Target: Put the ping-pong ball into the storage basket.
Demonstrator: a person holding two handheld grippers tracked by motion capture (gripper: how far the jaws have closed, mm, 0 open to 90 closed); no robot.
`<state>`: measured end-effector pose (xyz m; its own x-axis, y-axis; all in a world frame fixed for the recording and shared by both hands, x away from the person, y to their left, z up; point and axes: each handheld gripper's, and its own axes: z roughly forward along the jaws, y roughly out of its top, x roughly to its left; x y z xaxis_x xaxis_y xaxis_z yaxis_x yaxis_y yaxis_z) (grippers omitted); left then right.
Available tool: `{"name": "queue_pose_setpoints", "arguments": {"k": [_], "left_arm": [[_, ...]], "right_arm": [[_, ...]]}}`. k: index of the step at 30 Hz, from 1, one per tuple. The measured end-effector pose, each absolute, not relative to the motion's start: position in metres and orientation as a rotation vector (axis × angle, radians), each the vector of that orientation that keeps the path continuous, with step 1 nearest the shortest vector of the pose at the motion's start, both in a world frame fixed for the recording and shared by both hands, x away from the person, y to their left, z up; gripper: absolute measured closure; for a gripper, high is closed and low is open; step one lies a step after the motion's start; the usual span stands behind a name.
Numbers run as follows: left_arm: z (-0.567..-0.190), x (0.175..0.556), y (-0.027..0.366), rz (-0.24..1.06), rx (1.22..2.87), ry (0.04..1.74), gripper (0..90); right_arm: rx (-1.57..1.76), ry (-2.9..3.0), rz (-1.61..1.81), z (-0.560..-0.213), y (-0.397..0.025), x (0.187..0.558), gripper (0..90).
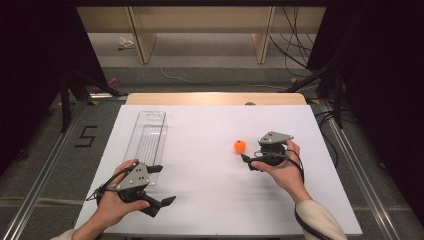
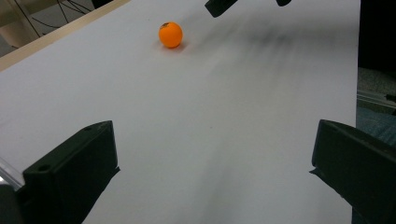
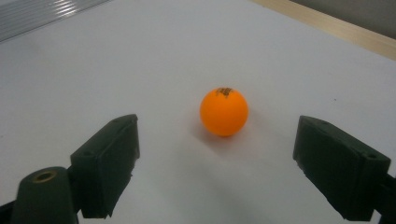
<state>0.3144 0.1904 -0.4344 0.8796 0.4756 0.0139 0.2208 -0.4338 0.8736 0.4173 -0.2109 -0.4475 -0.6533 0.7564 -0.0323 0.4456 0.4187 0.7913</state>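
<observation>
Orange ball sits on the white table just ahead of my right gripper, between its spread jaws but untouched. My left gripper is wide apart too, well away from it, near a clear tray.

The white counter is evenly bright under overhead light, while the surroundings at 9 and 3 o'clock fall to near black. The orange ball throws a soft, small shadow beneath itself. In the left gripper view, streaky blur smears the shadows toward 1 o'clock; near claw blocks look slightly soft
</observation>
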Motion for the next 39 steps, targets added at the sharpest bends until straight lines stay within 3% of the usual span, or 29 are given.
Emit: {"name": "queue_pose_setpoints", "arguments": {"k": [39], "left_arm": [[-0.434,0.313,0.190,0.321,2.036,0.499,0.0]], "right_arm": [[1.050,2.307,1.085,-0.457,-0.194,0.442,15.3]]}}
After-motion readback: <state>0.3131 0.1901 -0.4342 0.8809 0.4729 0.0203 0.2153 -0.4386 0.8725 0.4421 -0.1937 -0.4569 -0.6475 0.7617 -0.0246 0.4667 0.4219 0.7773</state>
